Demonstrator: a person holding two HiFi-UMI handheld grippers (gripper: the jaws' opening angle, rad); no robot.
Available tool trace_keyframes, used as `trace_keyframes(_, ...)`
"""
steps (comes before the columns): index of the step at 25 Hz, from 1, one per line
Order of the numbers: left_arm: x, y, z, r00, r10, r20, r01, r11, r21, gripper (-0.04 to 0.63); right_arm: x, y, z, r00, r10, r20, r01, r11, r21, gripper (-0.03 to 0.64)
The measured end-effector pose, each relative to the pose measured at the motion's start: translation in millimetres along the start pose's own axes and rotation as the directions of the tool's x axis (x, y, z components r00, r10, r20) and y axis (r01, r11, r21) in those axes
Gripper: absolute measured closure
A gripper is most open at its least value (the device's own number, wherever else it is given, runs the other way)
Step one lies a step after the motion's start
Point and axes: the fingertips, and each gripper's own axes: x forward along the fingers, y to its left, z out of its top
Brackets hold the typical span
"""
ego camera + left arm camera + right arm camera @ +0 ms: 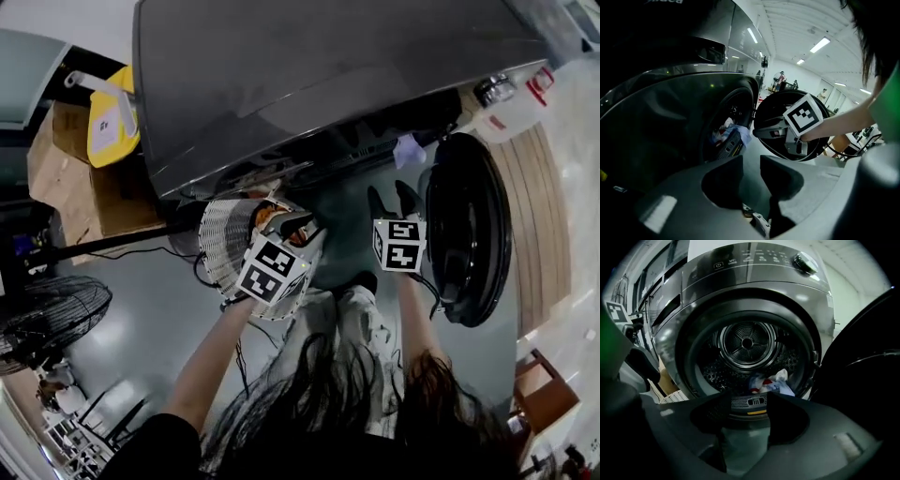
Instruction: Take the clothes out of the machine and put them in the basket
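Right gripper (749, 414) is facing the machine (750, 296), jaws part open and holding nothing. Left gripper (751, 180) is also empty, jaws slightly apart. Clothes (771, 382) are lying at the drum's front lip.

Recommended: reach in low, grip a thick fold, clear the door (469, 230), then carry to the basket (220, 239).

Panel markings are showing too small to read.

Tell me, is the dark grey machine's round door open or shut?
Open: the round door stands swung aside; the metal drum and clothes show.

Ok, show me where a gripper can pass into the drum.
Free: upper and left of the steel drum, above the blue, white and red clothes; grey floor between white slatted basket and round dark door. Crowded: drum's lower right.
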Motion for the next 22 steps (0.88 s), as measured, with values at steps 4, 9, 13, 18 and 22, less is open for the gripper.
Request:
trace_keyframes(4, 8.5, -5.3, 10.6, 1.0, -0.019, -0.005, 0.019, 0.999, 0.045, 0.476, 16.0, -13.3, 0.8, 0.999, -0.039, 0.019, 0.039, 0.999, -0.019, 0.37)
trace_keyframes(9, 23.5, -0.1, 8.9, 0.999, -0.041, -0.01, 0.042, 0.994, 0.099, 0.476, 39.7, -25.0, -4.5, 0.996, -0.082, 0.038, 0.083, 0.996, -0.018, 0.371)
trace_keyframes(13, 37.7, 4.0, -3.8, 0.997, -0.071, -0.018, 0.073, 0.989, 0.132, 0.476, 59.9, -37.7, -11.5, 0.99, -0.136, 0.034, 0.137, 0.989, -0.054, 0.376)
trace_keyframes(18, 51.5, 12.0, -22.4, 0.996, -0.084, -0.037, 0.091, 0.971, 0.22, 0.476, 88.1, -44.5, -7.3, 0.985, -0.165, 0.045, 0.171, 0.969, -0.181, 0.38)
trace_keyframes(22, 57.1, 23.3, -25.7, 0.997, -0.077, -0.026, 0.081, 0.967, 0.24, 0.476, 112.4, -59.3, -4.0, 0.976, -0.214, 0.048, 0.219, 0.945, -0.242, 0.393)
